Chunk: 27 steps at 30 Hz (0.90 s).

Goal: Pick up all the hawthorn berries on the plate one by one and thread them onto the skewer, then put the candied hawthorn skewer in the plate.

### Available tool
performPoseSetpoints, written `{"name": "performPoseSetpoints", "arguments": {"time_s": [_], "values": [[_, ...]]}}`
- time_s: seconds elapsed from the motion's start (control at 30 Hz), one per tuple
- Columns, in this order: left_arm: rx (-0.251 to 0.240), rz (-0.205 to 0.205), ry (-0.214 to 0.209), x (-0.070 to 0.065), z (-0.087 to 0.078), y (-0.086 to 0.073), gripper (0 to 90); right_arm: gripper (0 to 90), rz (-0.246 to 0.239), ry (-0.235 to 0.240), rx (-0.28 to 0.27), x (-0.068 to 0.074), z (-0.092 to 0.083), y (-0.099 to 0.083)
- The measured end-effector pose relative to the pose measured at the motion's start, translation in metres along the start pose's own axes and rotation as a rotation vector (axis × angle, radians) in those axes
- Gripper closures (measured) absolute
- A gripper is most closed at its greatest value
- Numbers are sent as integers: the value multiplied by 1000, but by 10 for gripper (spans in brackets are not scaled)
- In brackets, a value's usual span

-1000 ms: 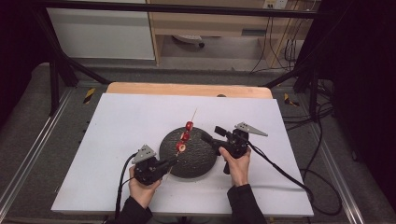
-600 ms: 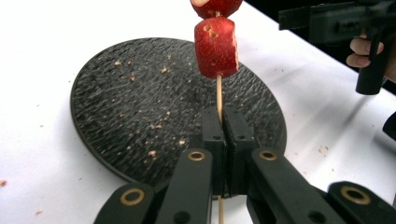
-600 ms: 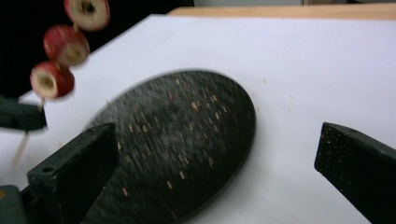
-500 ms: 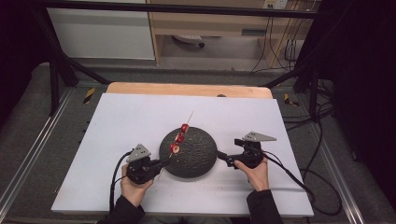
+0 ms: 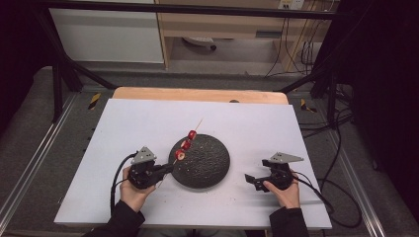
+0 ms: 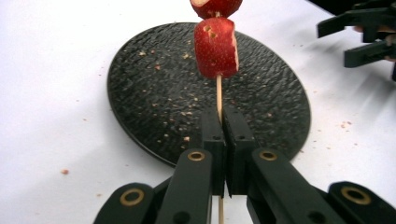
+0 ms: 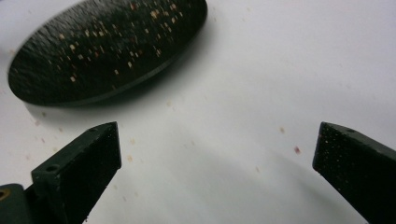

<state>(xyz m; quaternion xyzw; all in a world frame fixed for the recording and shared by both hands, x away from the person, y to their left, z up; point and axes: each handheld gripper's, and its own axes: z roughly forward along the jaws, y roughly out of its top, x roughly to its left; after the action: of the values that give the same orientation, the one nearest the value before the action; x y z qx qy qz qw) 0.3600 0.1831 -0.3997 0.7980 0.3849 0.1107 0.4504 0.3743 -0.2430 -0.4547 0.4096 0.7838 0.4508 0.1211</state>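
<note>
Here, a thin wooden skewer (image 5: 190, 139) threaded with red fruit pieces (image 5: 186, 144) slants over the left rim of a round black speckled plate (image 5: 205, 165), its bare tip aimed toward the far edge of the white table surface (image 5: 148, 118) and its lower end pinched between the jaws of the left gripper (image 5: 165, 169). In the left gripper view the jaws are pressed together on the skewer's stick (image 6: 218, 95), which runs up from them to a red fruit chunk (image 6: 215, 47) with a pale cut face, and a second chunk (image 6: 215, 6) sits just above it at the top edge. The plate (image 6: 159, 93) lies beneath, dusted with pale crumbs. It sits a little nearer the near edge of the surface than the far one, roughly midway between the side edges. The left gripper is held in the person's left hand (image 5: 132, 186), just beside the plate's left rim.

The right gripper (image 5: 253, 180) lies well apart from the plate, toward the near right corner of the surface, in the person's right hand (image 5: 284, 190). Its jaws have just been opening and stand wide with nothing between them; the right gripper view shows bare white surface there, scattered crumbs, and the plate's edge (image 7: 140, 79) beyond.
</note>
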Motion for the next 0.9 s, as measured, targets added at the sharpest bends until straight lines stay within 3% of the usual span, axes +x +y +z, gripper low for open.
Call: {"name": "performPoseSetpoints", "arguments": {"time_s": [0.37,0.9], "values": [[87,11,25,7,17,13,878,16,-4,-18,17,-7,-14,-14],[203,21,38,3,38,19,879,16,-2,-22,27,-7,-15,-16]]}}
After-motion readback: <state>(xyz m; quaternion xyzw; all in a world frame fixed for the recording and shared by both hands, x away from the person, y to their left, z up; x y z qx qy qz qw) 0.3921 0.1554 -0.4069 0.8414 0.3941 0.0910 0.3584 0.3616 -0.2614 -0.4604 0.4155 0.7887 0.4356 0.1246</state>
